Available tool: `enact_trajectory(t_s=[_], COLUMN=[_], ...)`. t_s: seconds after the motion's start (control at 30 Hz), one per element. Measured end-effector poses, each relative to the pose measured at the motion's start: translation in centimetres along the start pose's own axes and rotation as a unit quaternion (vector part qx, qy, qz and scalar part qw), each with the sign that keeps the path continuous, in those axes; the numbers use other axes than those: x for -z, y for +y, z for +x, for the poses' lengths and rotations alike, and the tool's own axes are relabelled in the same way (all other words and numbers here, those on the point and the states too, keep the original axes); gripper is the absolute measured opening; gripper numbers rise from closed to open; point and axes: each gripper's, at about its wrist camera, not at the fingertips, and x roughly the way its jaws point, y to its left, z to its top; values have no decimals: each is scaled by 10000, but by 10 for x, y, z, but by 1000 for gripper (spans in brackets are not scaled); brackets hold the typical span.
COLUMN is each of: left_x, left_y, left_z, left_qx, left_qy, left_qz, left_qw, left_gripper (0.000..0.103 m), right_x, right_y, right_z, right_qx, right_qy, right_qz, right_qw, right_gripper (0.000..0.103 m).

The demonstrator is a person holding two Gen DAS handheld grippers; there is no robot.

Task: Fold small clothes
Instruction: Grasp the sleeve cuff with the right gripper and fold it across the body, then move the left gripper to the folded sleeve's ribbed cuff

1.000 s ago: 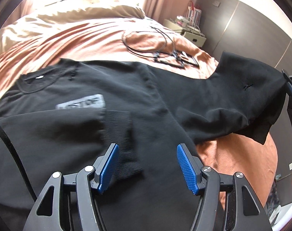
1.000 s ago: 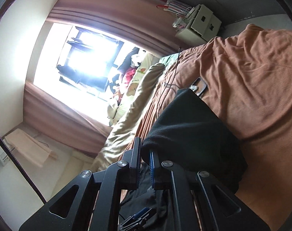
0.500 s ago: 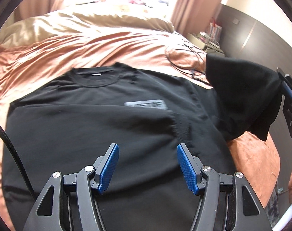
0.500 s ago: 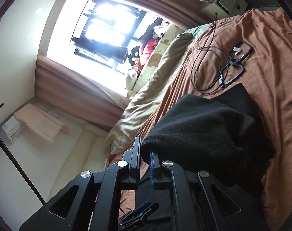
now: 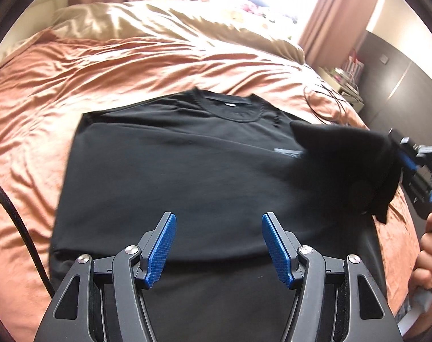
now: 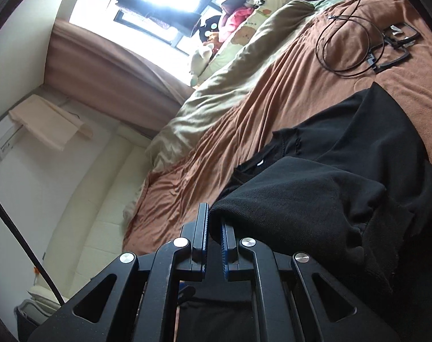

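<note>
A black sweater [image 5: 193, 176] lies flat on the orange bedspread [image 5: 107, 68], neckline toward the pillows, one side folded in. My left gripper [image 5: 218, 246] hovers open above the sweater's lower part, nothing between its blue pads. My right gripper [image 6: 214, 228] is shut on the sweater's sleeve [image 6: 301, 199], lifted and carried over the body. In the left wrist view that right gripper [image 5: 407, 159] and the sleeve [image 5: 344, 165] hang at the right edge, covering part of the grey chest label [image 5: 287, 152].
A coiled black cable [image 6: 347, 45] and black frames [image 6: 392, 45] lie on the bedspread beyond the sweater. A beige duvet [image 5: 159, 22] and pillows sit at the head of the bed under the window. A hand [image 5: 428, 256] holds the right gripper's handle.
The right gripper has carried the sleeve inward over the sweater's body. The left wrist view has swung left across the sweater, so its folded left side and neckline are now centred.
</note>
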Motion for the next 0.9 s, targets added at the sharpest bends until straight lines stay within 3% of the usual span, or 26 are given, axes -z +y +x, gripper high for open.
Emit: enact_trajectory(t_s=[0.17,0.23,0.27,0.3,0.37,0.63,0.9], left_x=[6,8,9,9,10,8,0], left_y=[21,24,24,24,21,-6,-70], left_z=[-11,-16,-18,-20,-24,-29,-24], left_qx=[-86,-76,-69,-67,-60,50,262], left_qy=[-26,-45,-62,-74,-107,-164,-217], left_qz=[-189,-224,-223,-216,-182,-14,359], left_qw=[9998,9997,9997,9997,9998,9999,9988], left_gripper=[65,65,65,65,65,65,65], right_x=[-4,-3,-2,-2,-6,-26,-54], right_y=[5,4,7,10,9,-11,-34], right_z=[29,39,39,38,33,-15,-98], right_qx=[246,465,560,691,848,961,1431], right_qy=[491,888,992,1080,1107,1513,967], right_qz=[-75,4,-1,-41,-143,-270,-198], right_qw=[9985,9950,9935,9917,9901,9834,9848], right_gripper=[8,16,32,53,75,78,78])
